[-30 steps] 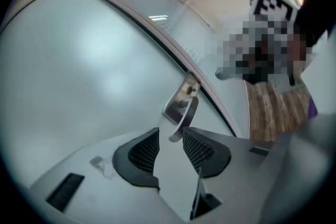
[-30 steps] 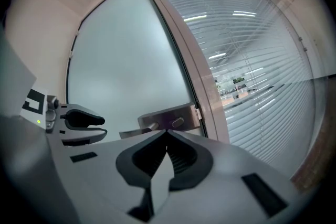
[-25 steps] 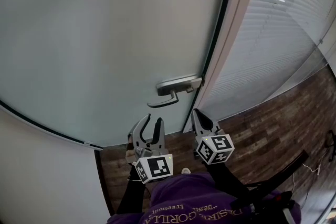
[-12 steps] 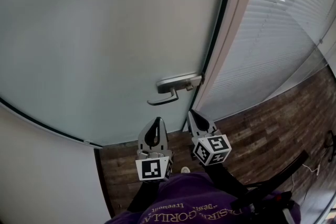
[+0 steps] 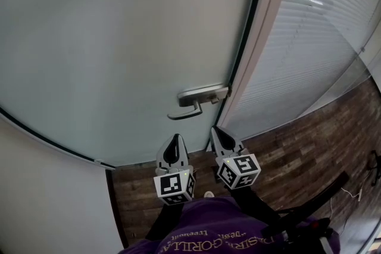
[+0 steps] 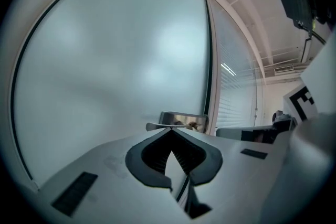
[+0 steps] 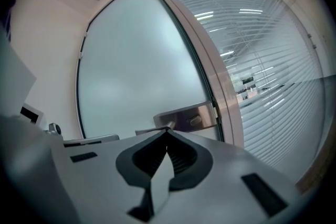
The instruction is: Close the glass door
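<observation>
Both tongs clenched and empty, pointing at the frosted glass door.

Left tongs (image 5: 176, 140) have their jaws pressed together with nothing between them, and the right tongs (image 5: 215, 130) are the same, tips meeting on nothing. The two sit side by side, near each other but not touching, each with its marker cube (image 5: 174, 185) at the back end. The glass door (image 5: 119, 38) stands straight ahead of both tongs and fills most of the head view. Its metal handle (image 5: 191, 105) is ahead of the tips and roughly between them, apart from both, lever pointing toward the left tongs' side. The door's dark edge runs along the door frame (image 5: 265, 38), just ahead-right of the right tongs; latched or not, cannot tell. Blinds (image 5: 315, 27) lie further right of the frame. Wood floor (image 5: 297, 151) is below both tongs.
</observation>
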{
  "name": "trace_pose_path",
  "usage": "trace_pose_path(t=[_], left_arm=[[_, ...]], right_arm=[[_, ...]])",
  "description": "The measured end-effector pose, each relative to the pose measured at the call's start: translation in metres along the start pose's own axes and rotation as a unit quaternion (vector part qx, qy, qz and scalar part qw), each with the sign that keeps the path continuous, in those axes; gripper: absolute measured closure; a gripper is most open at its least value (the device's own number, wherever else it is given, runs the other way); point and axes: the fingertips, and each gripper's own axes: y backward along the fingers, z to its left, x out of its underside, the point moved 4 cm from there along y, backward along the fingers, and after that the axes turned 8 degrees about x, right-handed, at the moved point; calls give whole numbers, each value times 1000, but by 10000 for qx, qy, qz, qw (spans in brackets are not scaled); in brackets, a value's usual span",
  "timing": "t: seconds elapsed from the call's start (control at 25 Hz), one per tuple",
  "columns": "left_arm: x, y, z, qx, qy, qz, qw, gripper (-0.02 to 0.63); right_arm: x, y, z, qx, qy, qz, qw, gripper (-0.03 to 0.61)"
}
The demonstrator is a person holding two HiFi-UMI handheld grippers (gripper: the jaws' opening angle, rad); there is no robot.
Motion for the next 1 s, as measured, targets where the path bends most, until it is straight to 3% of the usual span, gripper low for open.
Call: trace_pose_path(t=[0.24, 0.4, 1.0], left_arm=[[6, 0, -1, 24, 30, 264, 9996, 612], [6, 0, -3, 18, -202, 382, 9991, 612], [-2, 0, -1, 15, -278, 449, 9986, 612]], right_arm=[[1, 1, -2, 72, 56, 57, 9999, 581], [2, 1, -3, 95, 60, 103, 9999, 581], [2, -1, -3, 120, 37, 147, 9998, 581]])
